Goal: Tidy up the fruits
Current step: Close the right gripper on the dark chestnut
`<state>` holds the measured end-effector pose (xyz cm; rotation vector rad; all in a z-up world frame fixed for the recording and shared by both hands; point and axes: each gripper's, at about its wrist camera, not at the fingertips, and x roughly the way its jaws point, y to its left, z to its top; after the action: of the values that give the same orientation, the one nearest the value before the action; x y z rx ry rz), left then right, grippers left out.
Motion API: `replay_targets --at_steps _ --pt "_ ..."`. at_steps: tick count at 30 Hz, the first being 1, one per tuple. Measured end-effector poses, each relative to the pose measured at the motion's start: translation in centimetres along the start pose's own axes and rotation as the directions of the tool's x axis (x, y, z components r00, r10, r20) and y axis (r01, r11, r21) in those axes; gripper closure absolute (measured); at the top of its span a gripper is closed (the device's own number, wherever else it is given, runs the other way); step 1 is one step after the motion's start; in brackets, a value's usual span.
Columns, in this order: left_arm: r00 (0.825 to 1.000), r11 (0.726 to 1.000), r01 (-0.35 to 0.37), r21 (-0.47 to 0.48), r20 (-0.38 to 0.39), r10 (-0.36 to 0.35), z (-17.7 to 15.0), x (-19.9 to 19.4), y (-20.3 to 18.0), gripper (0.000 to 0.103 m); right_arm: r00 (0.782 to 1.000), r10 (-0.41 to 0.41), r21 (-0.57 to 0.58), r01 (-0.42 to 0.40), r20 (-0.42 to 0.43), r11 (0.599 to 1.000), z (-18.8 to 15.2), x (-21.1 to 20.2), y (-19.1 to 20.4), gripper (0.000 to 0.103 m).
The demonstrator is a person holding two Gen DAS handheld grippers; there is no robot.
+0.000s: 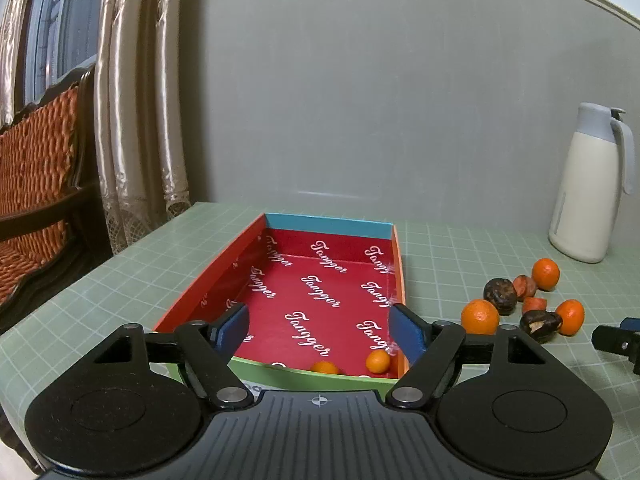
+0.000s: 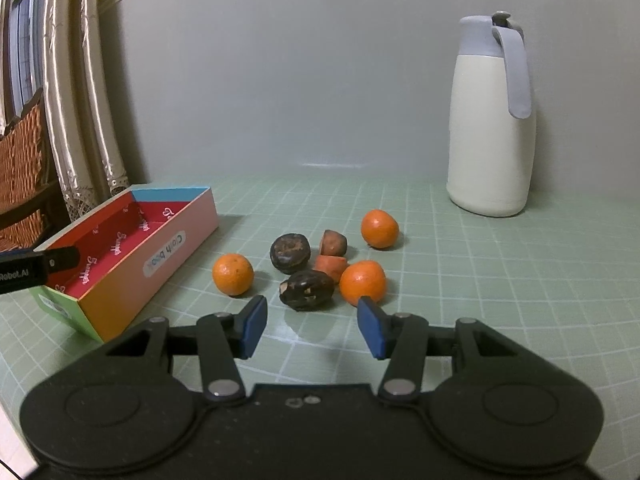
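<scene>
Box [image 2: 120,264] on table [image 2: 480,300], left side; two tangerines [image 1: 378,361] inside at its near end. Right of box, apart from it: loose cluster of three tangerines [image 2: 233,274], two dark fruits [image 2: 290,253], two cut pieces [image 2: 333,242] (pieces touching). Jug [image 2: 490,128] behind cluster, right, against wall [image 2: 300,80].

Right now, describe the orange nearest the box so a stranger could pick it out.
Start at the open red-lined box on the green grid mat. Just beside its pink outer wall lies an orange. It is the loose fruit closest to the box, alone left of the two dark fruits.
</scene>
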<state>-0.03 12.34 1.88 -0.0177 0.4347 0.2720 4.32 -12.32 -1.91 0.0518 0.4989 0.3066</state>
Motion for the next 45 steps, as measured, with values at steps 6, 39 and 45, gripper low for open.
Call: replay_targets --at_steps 6,39,45 --pt "1.0 1.0 -0.007 -0.002 0.005 0.007 0.1 -0.1 0.2 0.026 1.0 0.001 -0.001 -0.001 -0.001 1.0 0.0 0.2 0.2 0.054" --pt "0.99 0.987 -0.14 -0.082 -0.034 0.138 -0.5 1.2 7.6 0.025 0.996 -0.059 -0.019 0.058 -0.072 0.998 0.7 8.3 1.5 0.053" --pt "0.989 0.987 -0.142 -0.076 -0.038 0.14 -0.6 1.2 7.8 0.025 0.991 -0.092 -0.065 0.086 -0.097 0.994 0.7 9.4 2.1 0.061"
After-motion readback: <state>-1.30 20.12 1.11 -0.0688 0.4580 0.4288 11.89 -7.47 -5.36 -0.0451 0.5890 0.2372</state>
